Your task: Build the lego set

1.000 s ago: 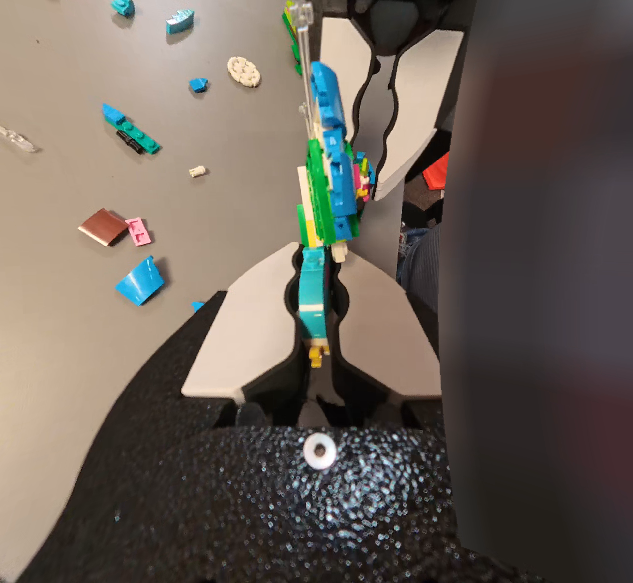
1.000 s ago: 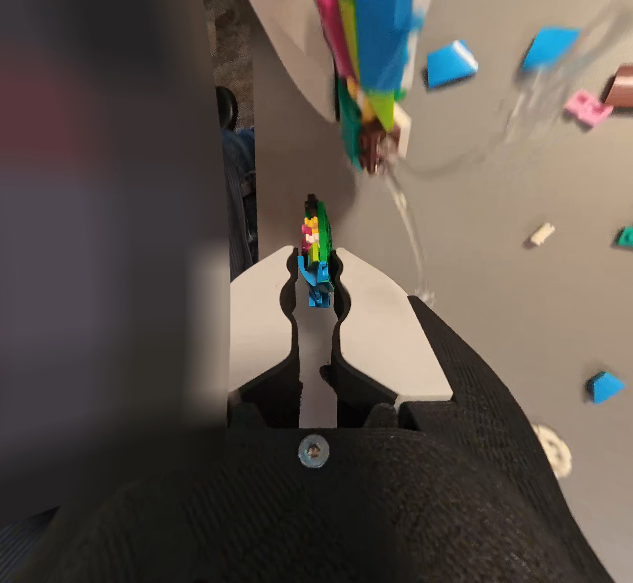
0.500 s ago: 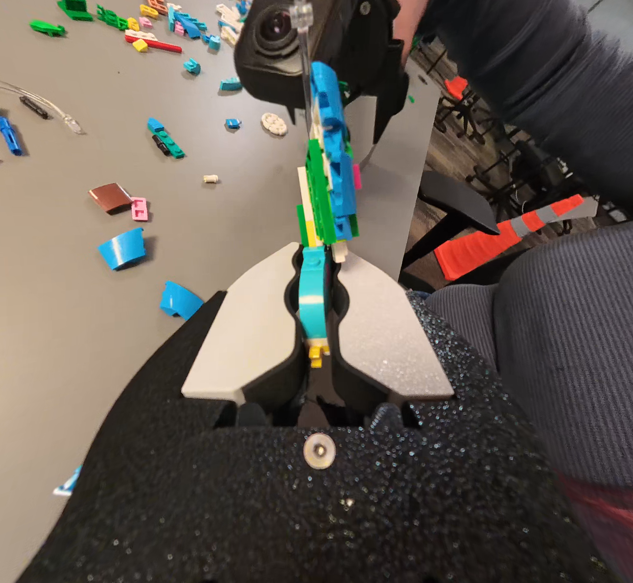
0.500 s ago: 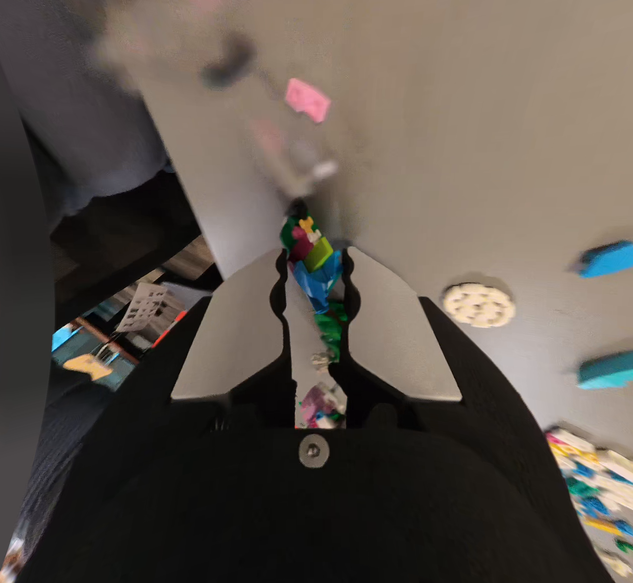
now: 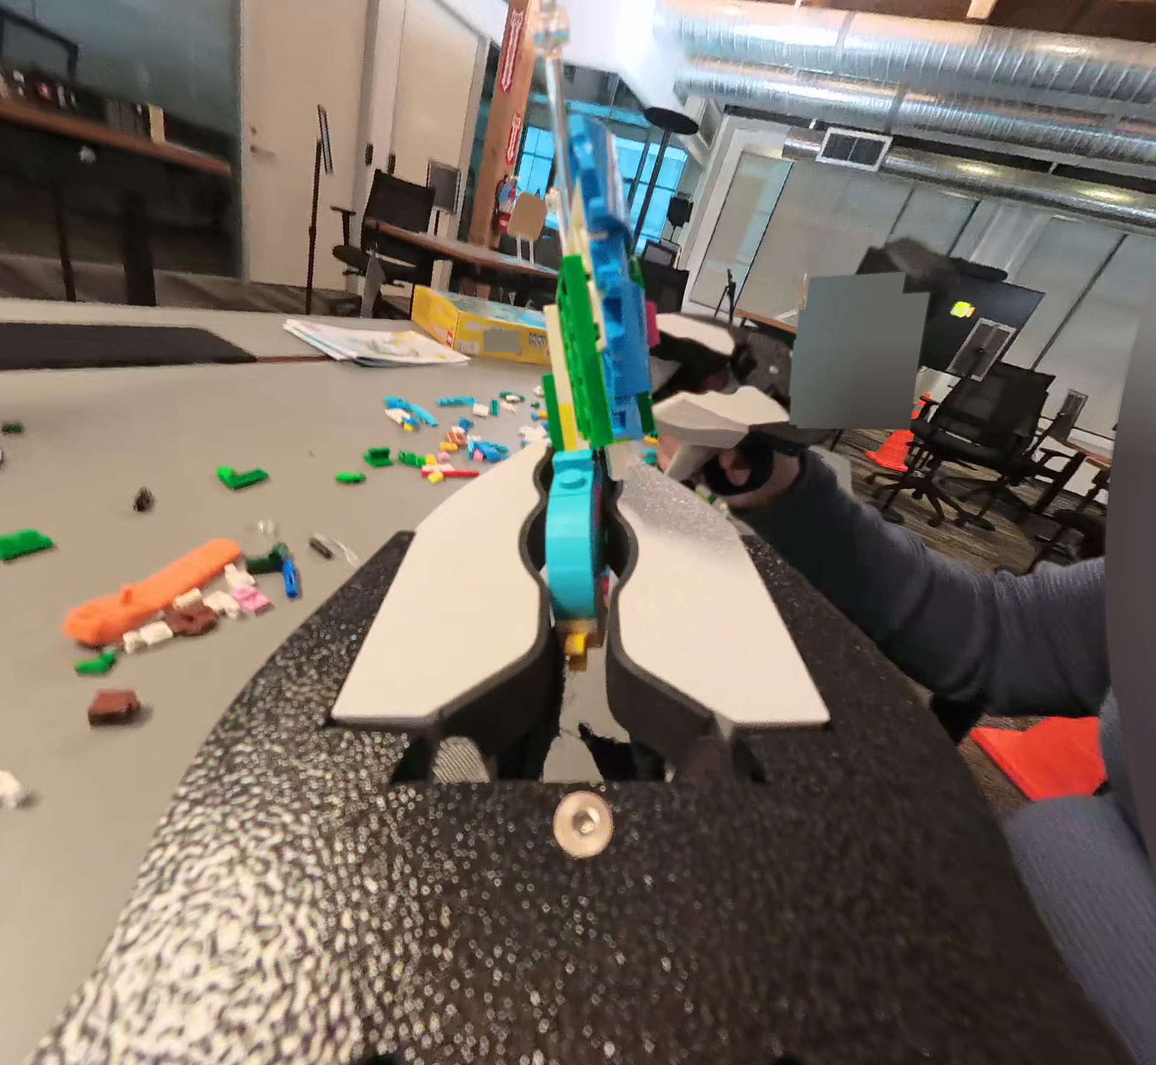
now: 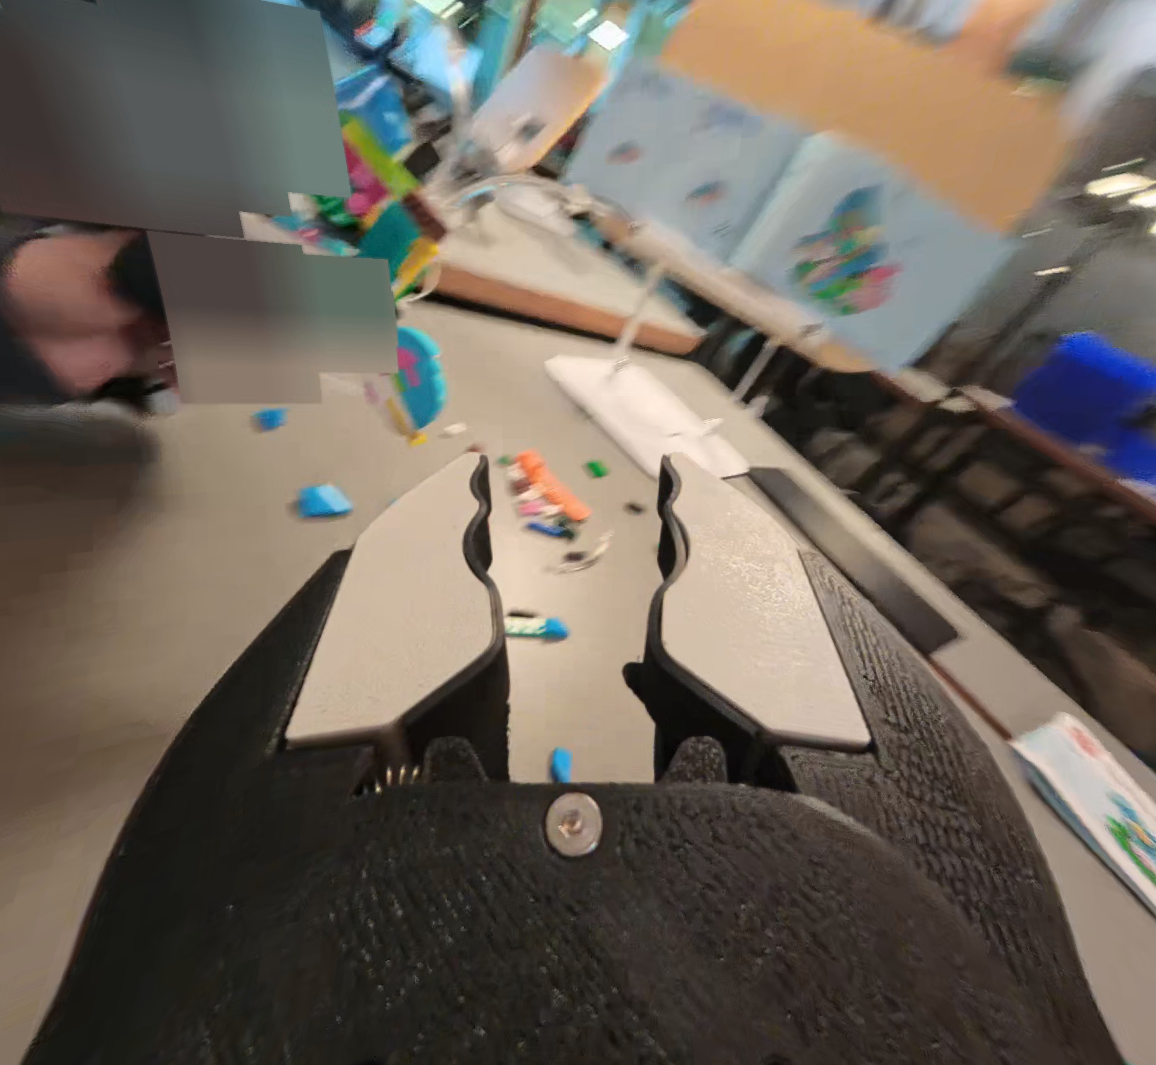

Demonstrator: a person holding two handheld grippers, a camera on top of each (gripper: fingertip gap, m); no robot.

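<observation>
Careful: your left gripper (image 5: 578,534) pinches only the build's (image 5: 594,347) teal base at frame centre, your right gripper (image 6: 572,534) gapes empty, so a jolt could snap off the tall clear rod (image 5: 553,65).

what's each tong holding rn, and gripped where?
Left tongs are shut on the lego build, clamping its turquoise bottom piece; the rest stands clear above the fingertips. Right tongs are open and hold nothing.

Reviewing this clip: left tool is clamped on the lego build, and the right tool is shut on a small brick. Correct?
Not quite. The right tool is open and empty, as the right wrist view shows. The left tool is indeed clamped on the lego build.
</observation>
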